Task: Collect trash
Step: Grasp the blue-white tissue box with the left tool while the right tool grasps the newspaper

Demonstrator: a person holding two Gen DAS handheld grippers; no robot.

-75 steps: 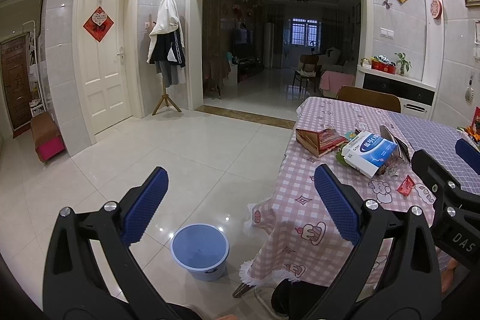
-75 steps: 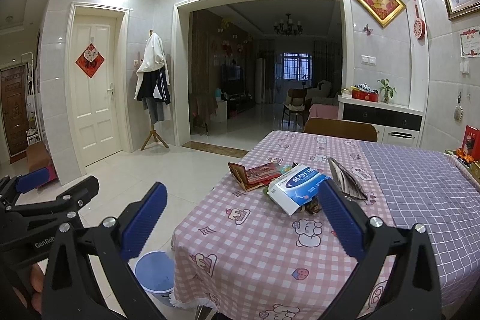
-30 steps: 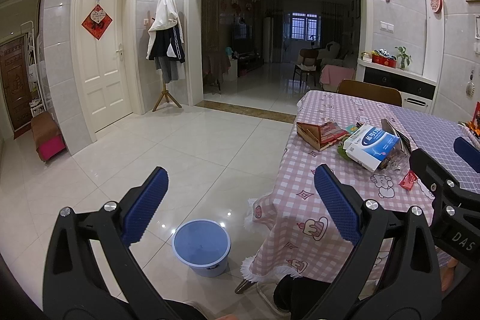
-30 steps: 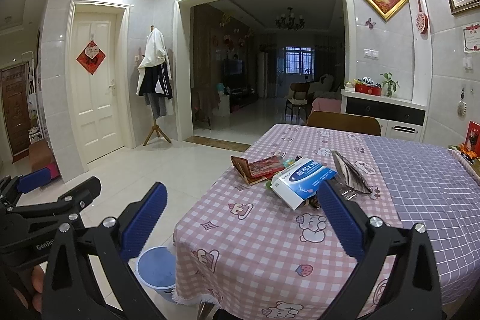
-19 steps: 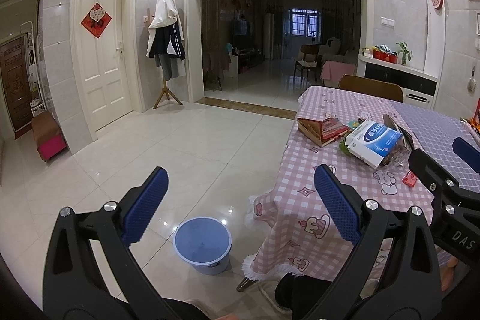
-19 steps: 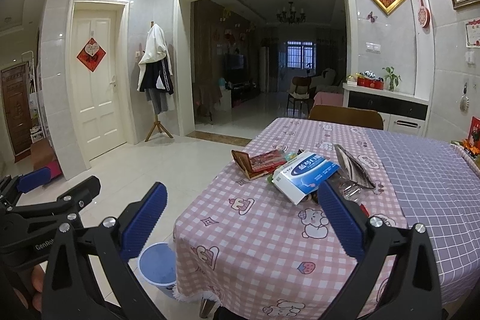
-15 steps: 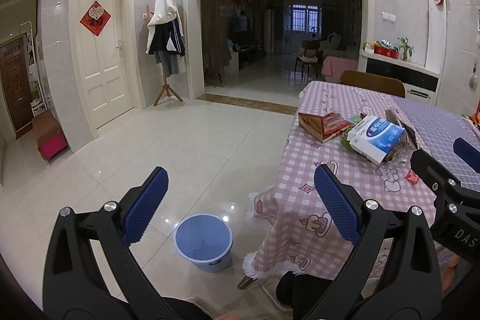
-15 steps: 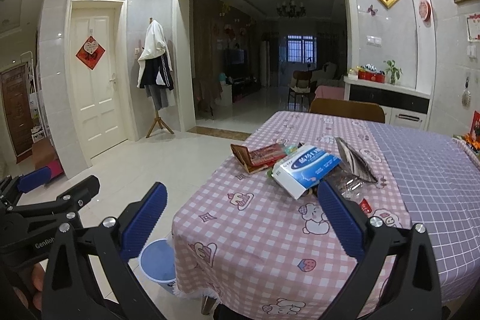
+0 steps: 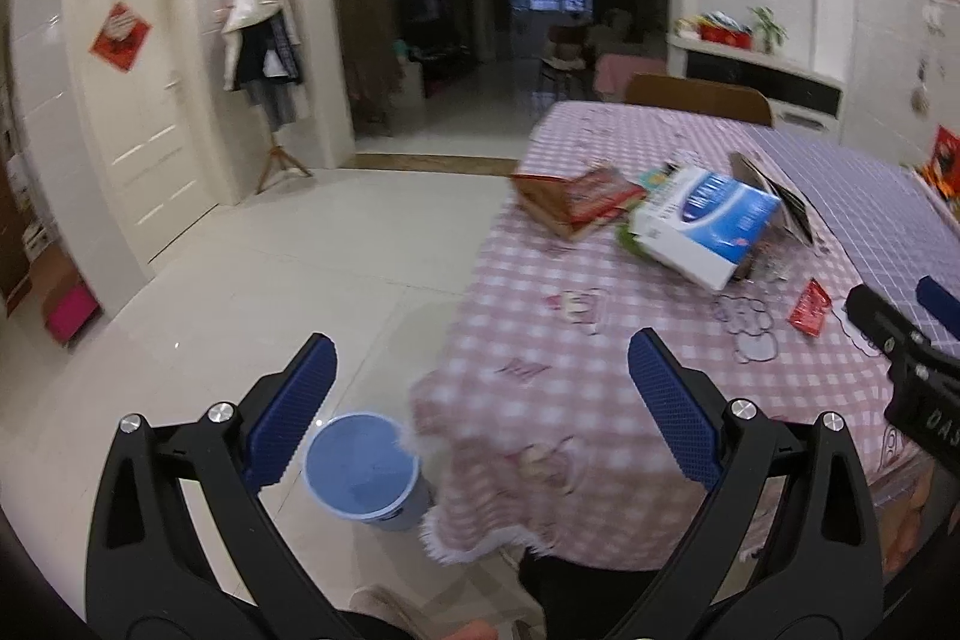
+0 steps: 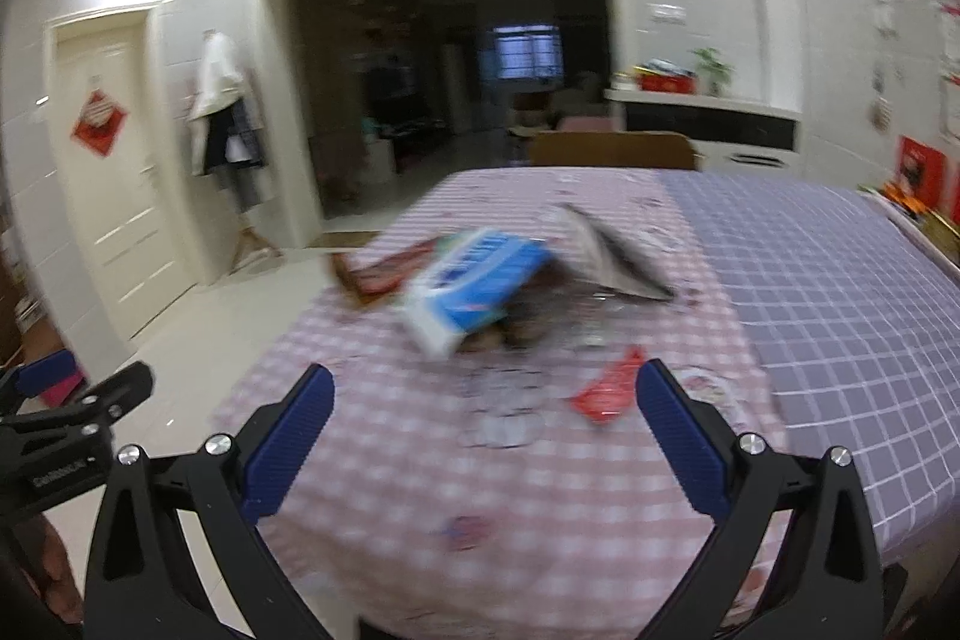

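**Pink-checked cloth, litter heaped mid-table, both claws spread and empty**

Blurred by motion, the right wrist view smears the heap of litter so its smaller pieces cannot be told apart; a dark crumpled mass under the blue-and-white box [image 10: 474,289] stays unreadable. The left wrist view is sharper. There the same box [image 9: 702,223] lies tilted on the pink-checked tablecloth [image 9: 540,340], with a red-brown carton [image 9: 576,199] just beside it toward the doorway and a dark foil bag [image 9: 780,202] touching its far side. Something green shows under the box's near corner, too small to name.

A red sachet [image 10: 609,385] lies apart from the heap, nearer the table's front. In the right wrist view it sits just inside the right finger of the right gripper [image 10: 483,436], whose jaws stand wide apart with nothing between them. The heap lies ahead of that claw, beyond its tips.

The left gripper [image 9: 480,400] is likewise spread and holds nothing. It hangs over the table's corner; below its left finger a blue bucket [image 9: 360,472] stands on the tiled floor, touching the cloth's fringe in this view. Its lower part is cut off by the cloth.
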